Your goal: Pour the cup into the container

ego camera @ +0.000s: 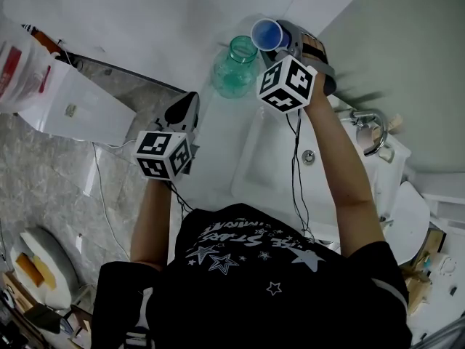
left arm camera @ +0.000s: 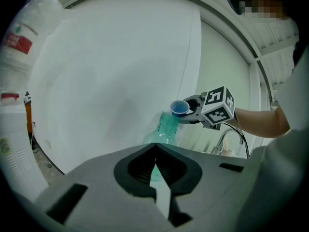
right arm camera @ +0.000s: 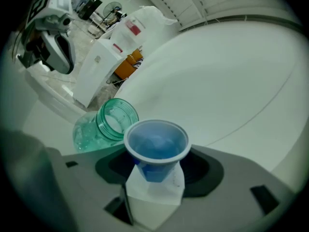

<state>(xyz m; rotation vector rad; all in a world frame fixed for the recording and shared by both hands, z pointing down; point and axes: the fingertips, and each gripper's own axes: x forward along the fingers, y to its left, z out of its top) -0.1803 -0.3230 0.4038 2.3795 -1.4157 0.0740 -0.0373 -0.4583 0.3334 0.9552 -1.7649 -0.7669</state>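
Small blue plastic cup (right arm camera: pixel 155 146) clamped in my right gripper (right arm camera: pixel 155 172), contents unclear, beside open teal glass jar (right arm camera: pixel 104 125); left gripper (left arm camera: pixel 154 150) jaws together.

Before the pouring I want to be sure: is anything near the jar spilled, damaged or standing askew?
Nothing stands out. The green glass jar stands upright on the white counter, and no spill shows around it. The right gripper holds the blue cup between its fingers, close beside the jar's mouth.
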